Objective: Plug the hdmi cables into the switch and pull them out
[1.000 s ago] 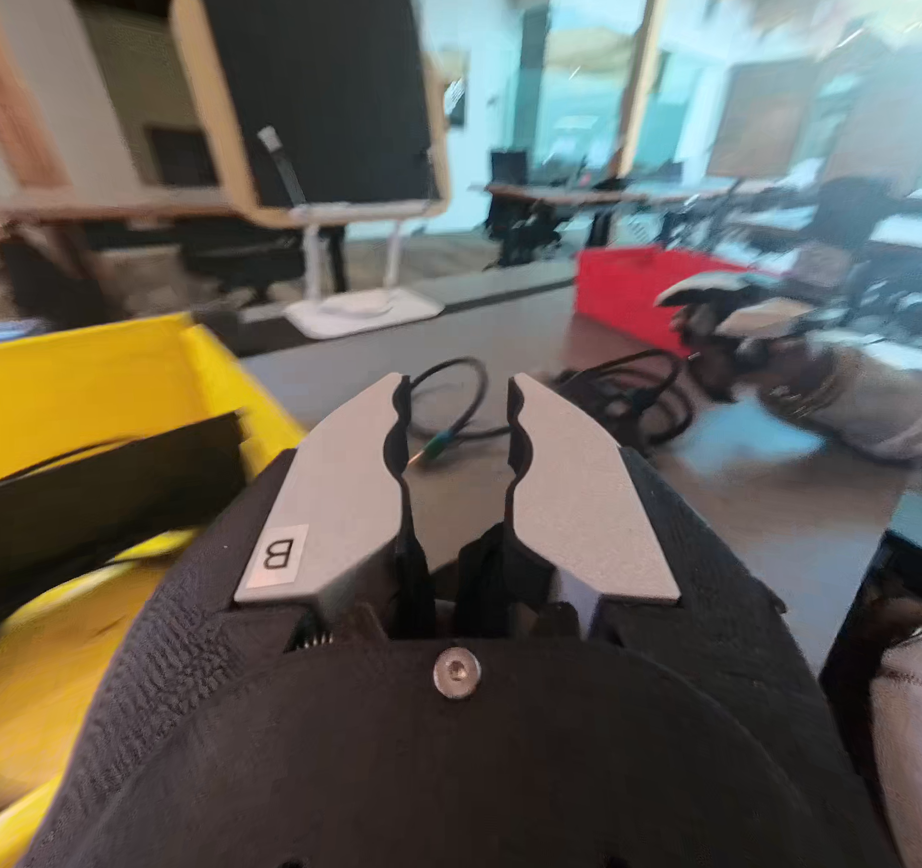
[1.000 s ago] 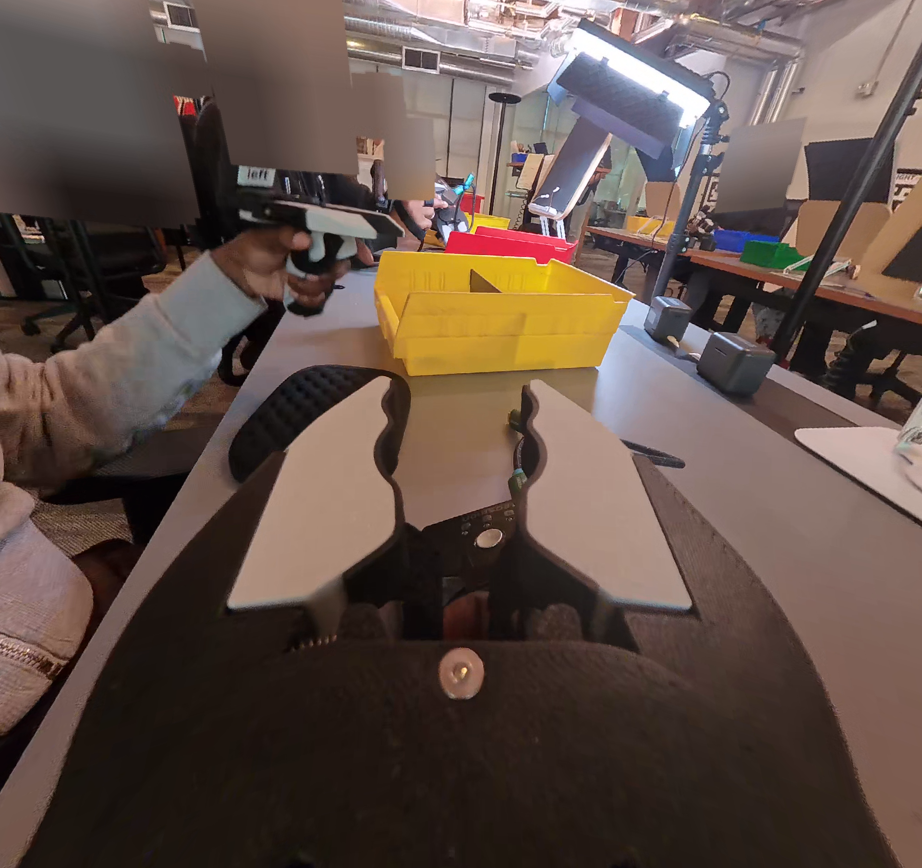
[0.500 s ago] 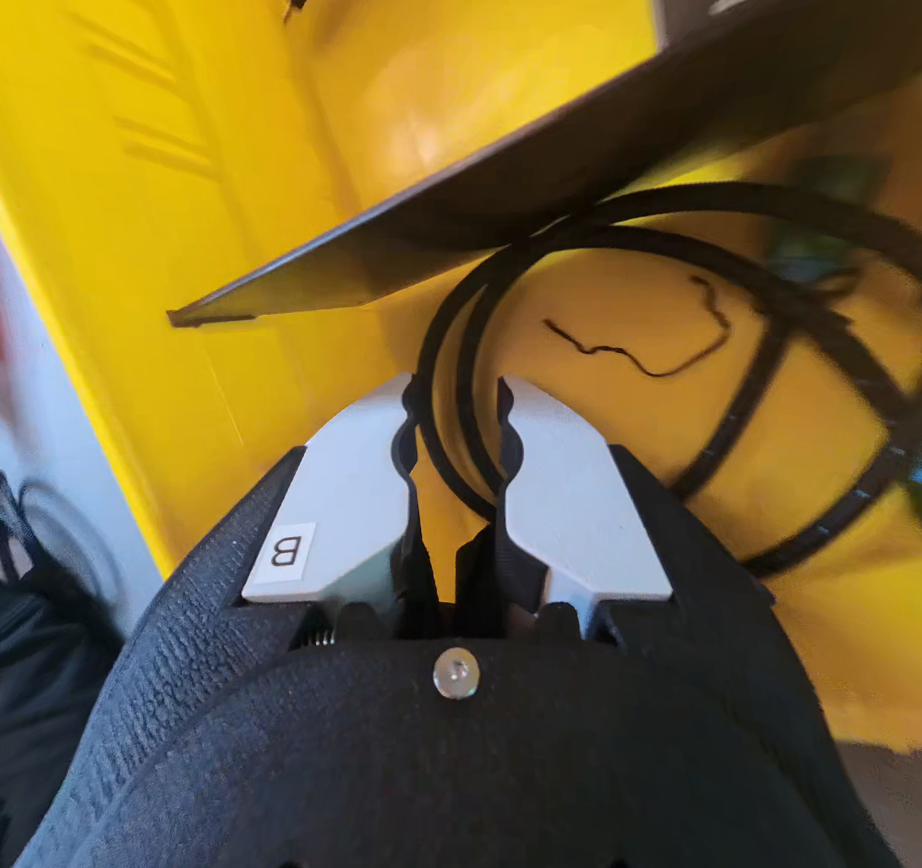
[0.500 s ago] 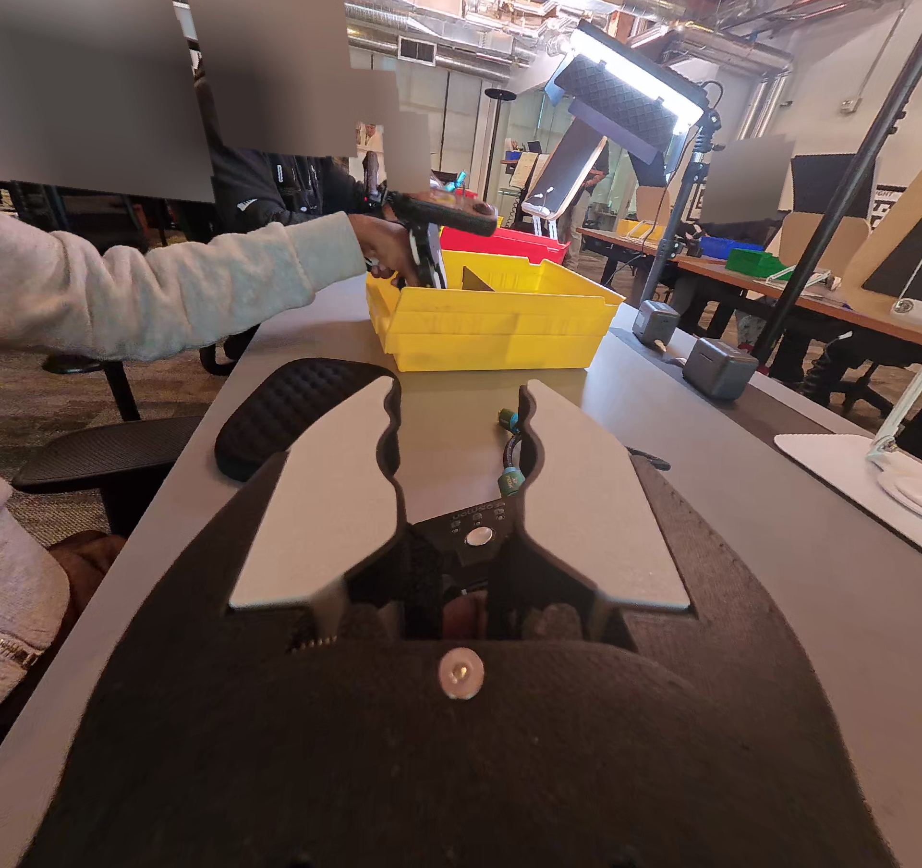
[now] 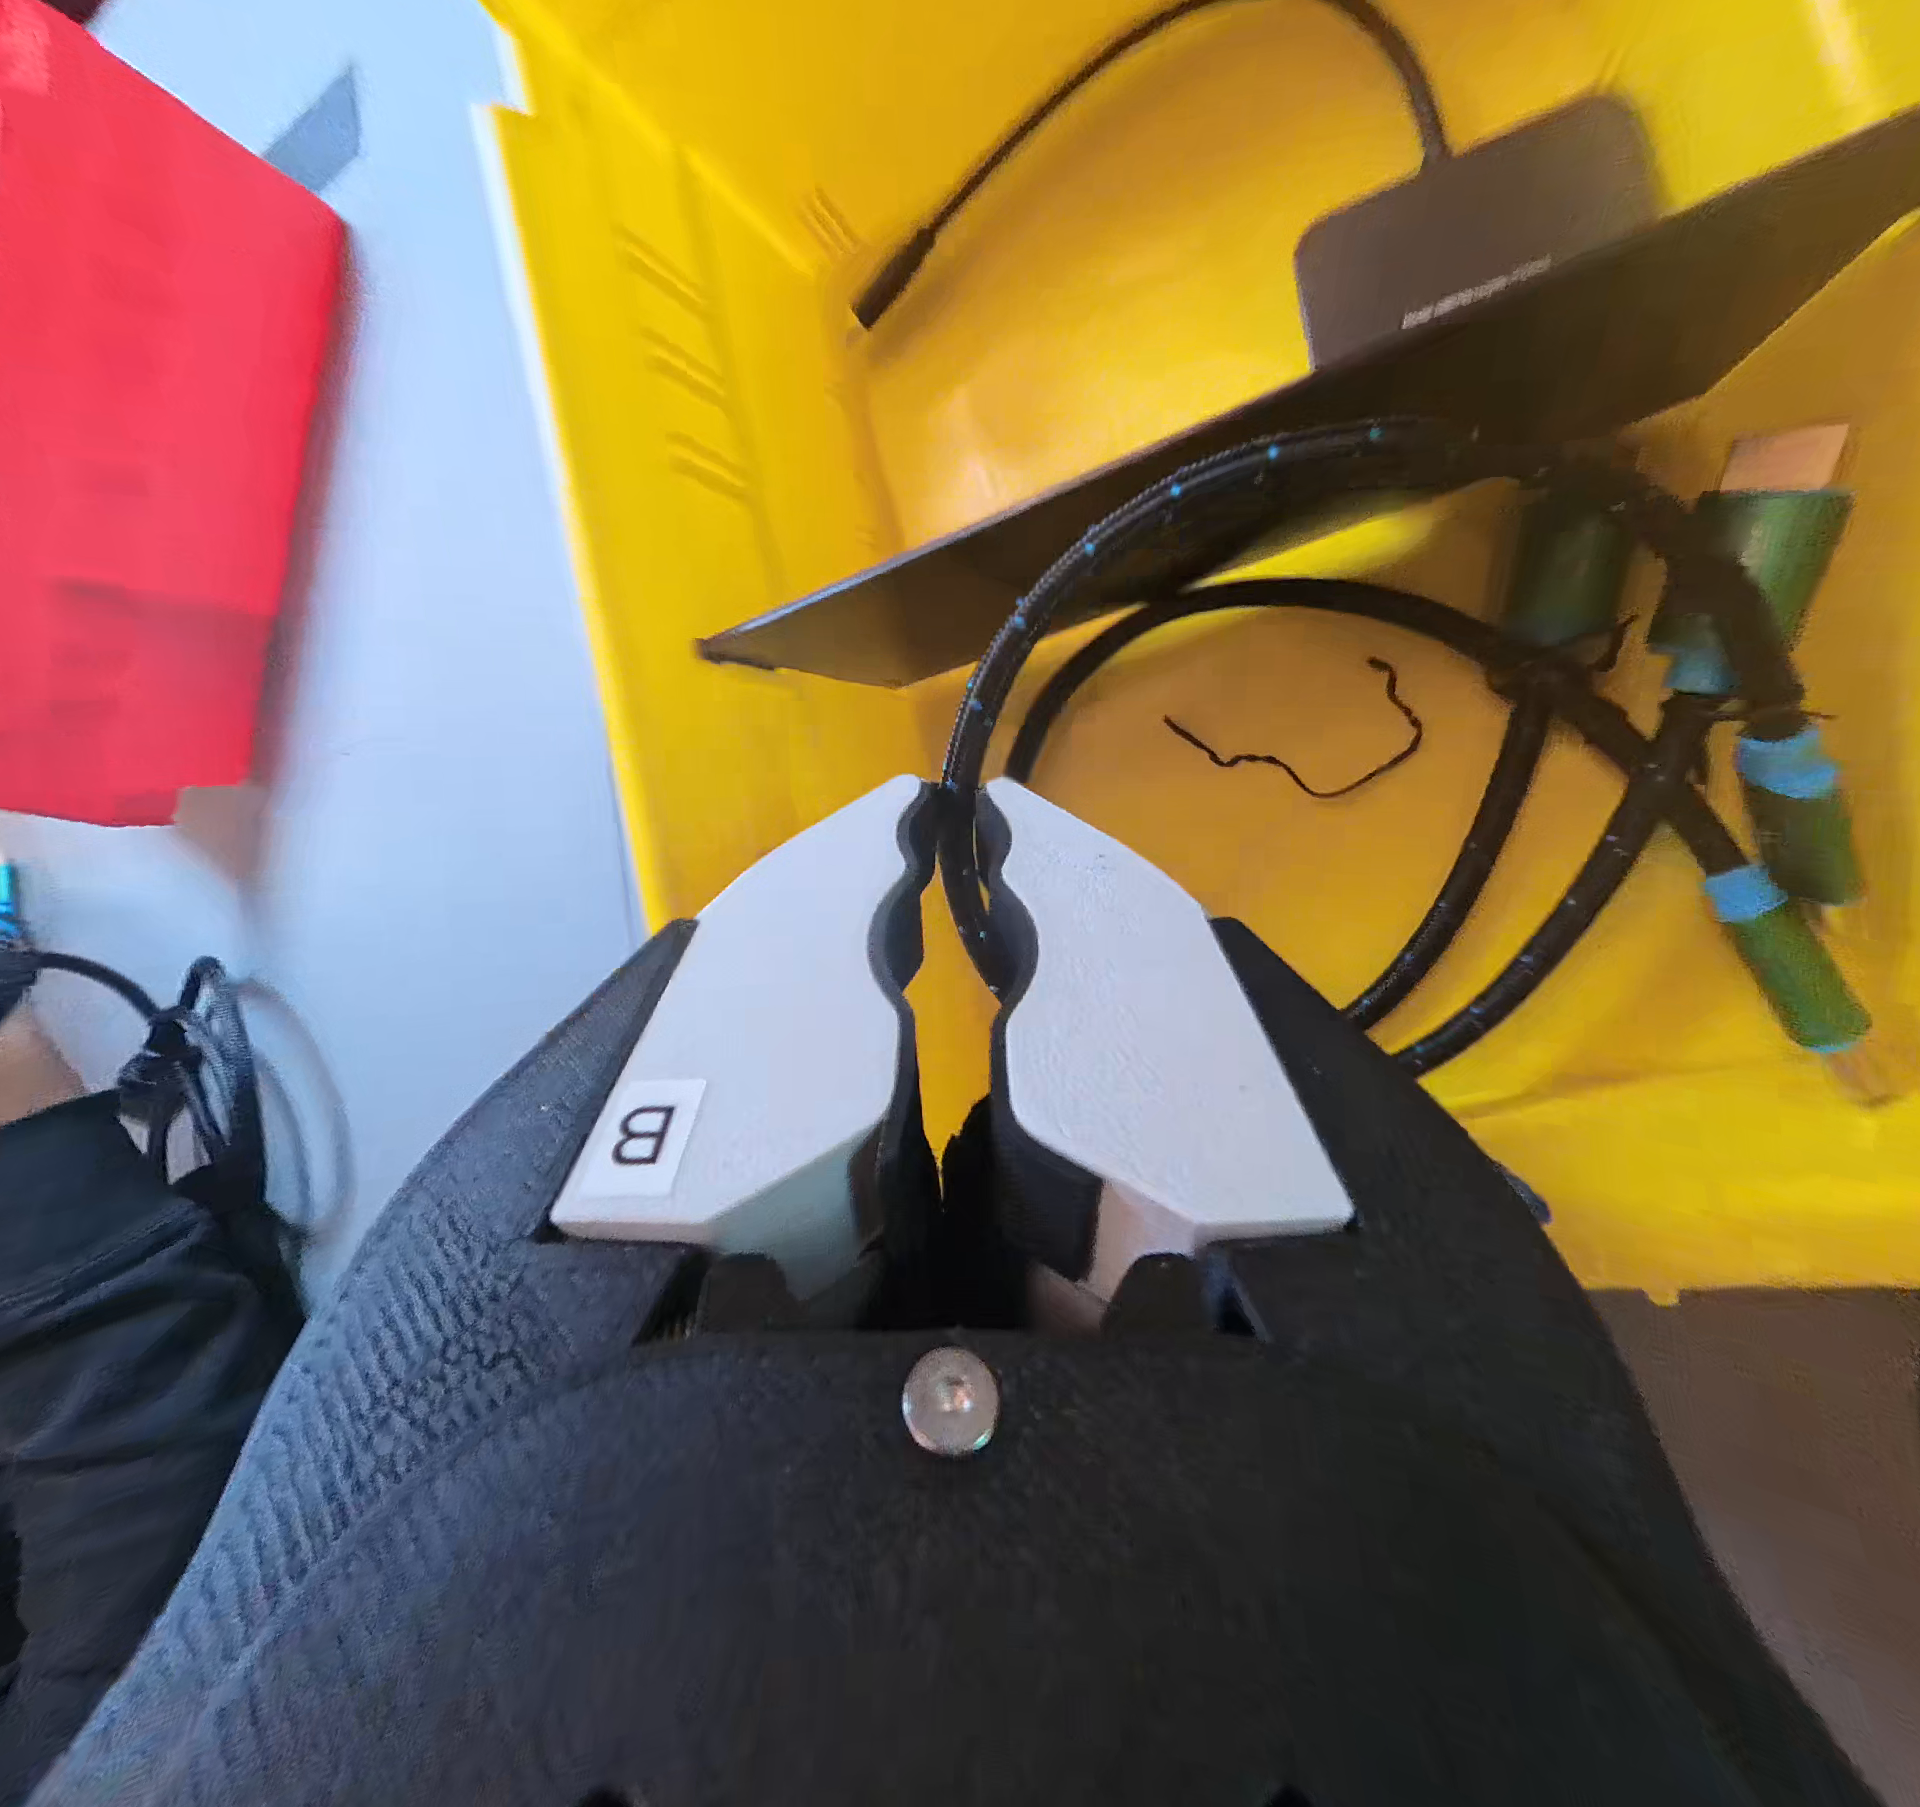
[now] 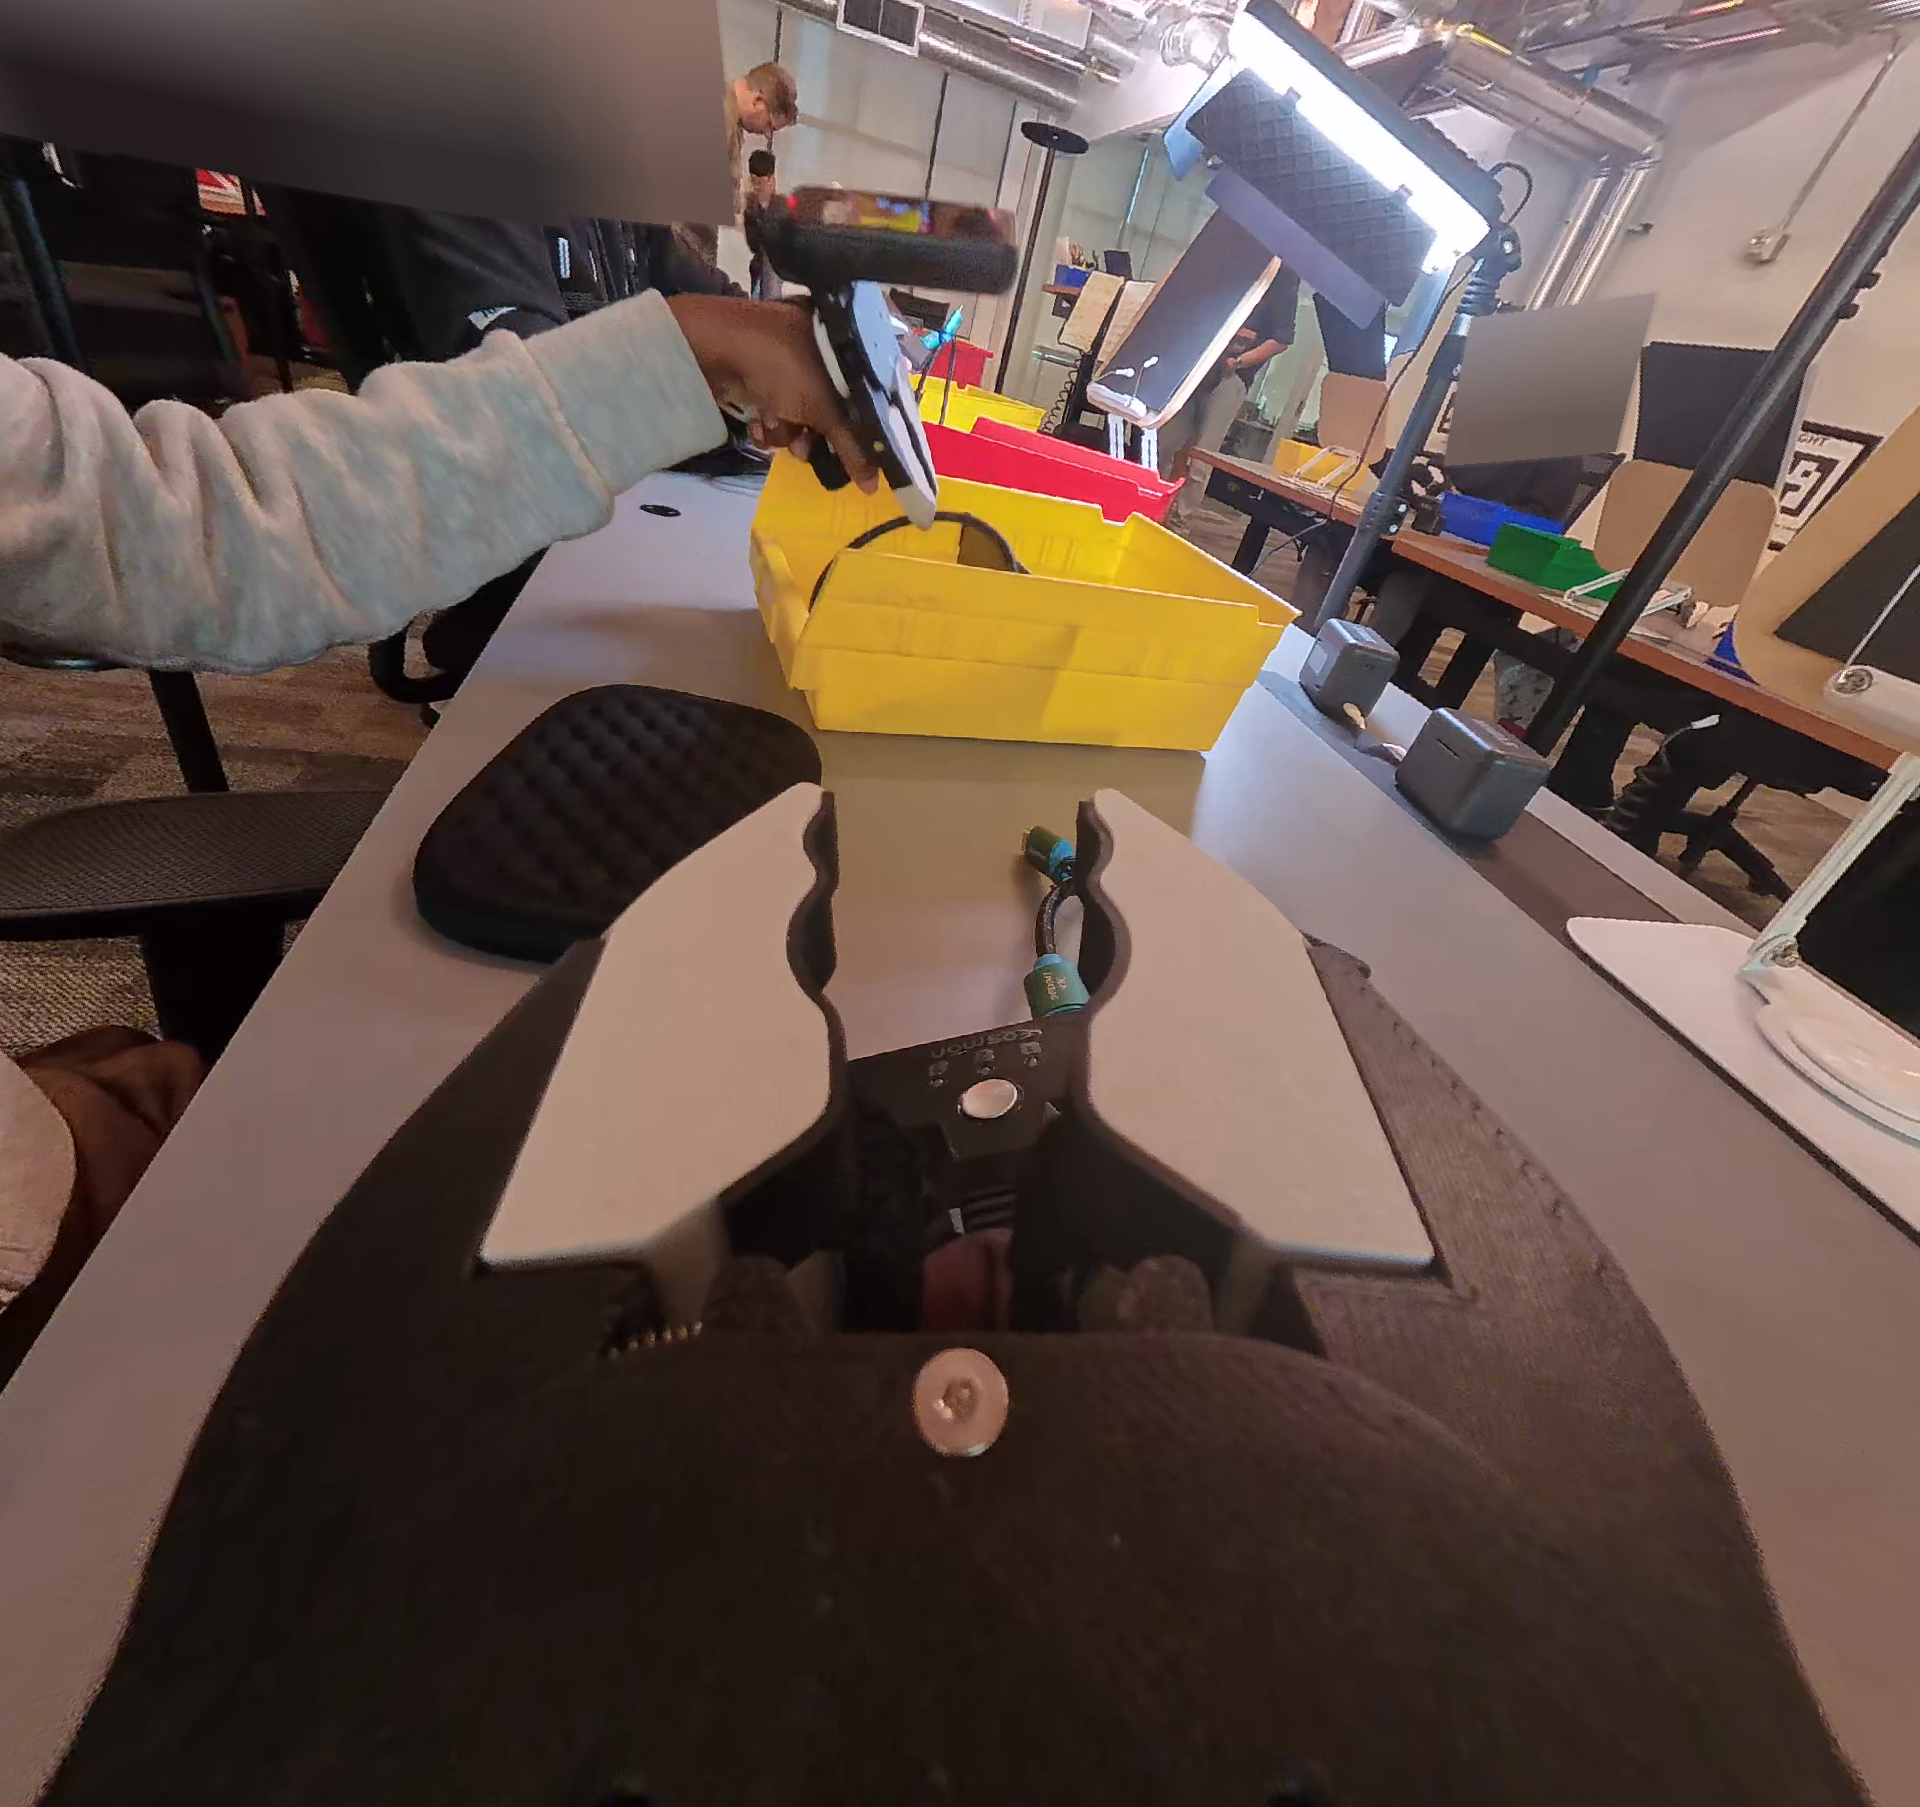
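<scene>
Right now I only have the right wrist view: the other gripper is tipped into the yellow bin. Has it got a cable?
Observer: Yes, the left gripper is shut on a black braided cable.
Operator: Where are the plugs?
Observer: Green plugs lie on the yellow bin floor, to the gripper's right.
Operator: Anything else inside?
Observer: Beyond the black divider, a flat black box with its own lead.

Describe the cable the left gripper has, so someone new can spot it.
Look inside the yellow bin, on the near side of its black divider. A coiled black braided cable with blue flecks lies there, pinched in the left gripper; its plugs are green with blue bands.
</scene>
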`<state>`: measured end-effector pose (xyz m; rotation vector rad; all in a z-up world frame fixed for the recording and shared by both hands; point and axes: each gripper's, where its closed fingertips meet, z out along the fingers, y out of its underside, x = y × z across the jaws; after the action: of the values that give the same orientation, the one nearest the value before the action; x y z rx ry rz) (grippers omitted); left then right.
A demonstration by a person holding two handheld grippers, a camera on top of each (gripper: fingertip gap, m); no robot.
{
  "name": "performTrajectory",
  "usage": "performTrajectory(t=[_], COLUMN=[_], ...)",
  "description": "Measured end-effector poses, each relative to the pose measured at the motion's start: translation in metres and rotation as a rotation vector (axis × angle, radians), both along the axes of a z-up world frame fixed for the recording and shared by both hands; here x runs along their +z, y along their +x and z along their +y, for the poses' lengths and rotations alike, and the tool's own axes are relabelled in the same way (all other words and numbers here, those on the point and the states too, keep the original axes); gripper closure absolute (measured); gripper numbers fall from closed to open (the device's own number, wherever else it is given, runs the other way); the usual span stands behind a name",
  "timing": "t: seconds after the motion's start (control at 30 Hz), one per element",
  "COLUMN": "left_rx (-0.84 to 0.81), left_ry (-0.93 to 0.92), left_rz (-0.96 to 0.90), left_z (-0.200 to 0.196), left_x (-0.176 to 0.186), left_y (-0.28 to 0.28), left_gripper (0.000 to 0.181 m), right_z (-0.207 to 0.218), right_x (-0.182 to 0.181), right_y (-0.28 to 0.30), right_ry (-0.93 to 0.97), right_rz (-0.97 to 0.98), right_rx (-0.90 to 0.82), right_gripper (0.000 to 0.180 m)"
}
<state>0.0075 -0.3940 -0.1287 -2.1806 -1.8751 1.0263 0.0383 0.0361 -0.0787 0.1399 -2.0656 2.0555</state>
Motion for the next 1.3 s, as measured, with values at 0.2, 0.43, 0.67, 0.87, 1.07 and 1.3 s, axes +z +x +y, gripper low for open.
performTrajectory(t=[0.2, 0.43, 0.67, 0.87, 1.07, 1.3], left_rx=[-0.014, -0.006, -0.096, -0.258, -0.480, -0.694], left_ry=[-0.021, -0.080, 0.014, 0.143, 0.206, 0.310], left_rz=[0.277, 0.685, 0.895, 0.971, 0.990, 0.896], left_z=[0.012, 0.023, 0.065, 0.128, 0.224, 0.321], left_x=[0.059, 0.137, 0.158, 0.154, 0.147, 0.101], left_y=[0.005, 0.023, 0.047, 0.055, 0.057, 0.039], left_gripper=[0.174, 0.173, 0.173, 0.173, 0.173, 0.173], right_z=[-0.001, -0.003, -0.005, -0.009, -0.031, -0.060], right_x=[-0.001, -0.005, -0.004, -0.011, -0.016, -0.019], right_y=[0.000, 0.001, 0.010, 0.013, 0.030, 0.050], right_ry=[0.007, 0.025, 0.009, 0.039, 0.030, -0.026], right_rz=[0.015, 0.012, -0.029, -0.035, -0.098, -0.184], right_rx=[-0.006, 0.002, 0.066, 0.075, 0.138, 0.156], right_gripper=[0.136, 0.136, 0.136, 0.130, 0.113, 0.104])
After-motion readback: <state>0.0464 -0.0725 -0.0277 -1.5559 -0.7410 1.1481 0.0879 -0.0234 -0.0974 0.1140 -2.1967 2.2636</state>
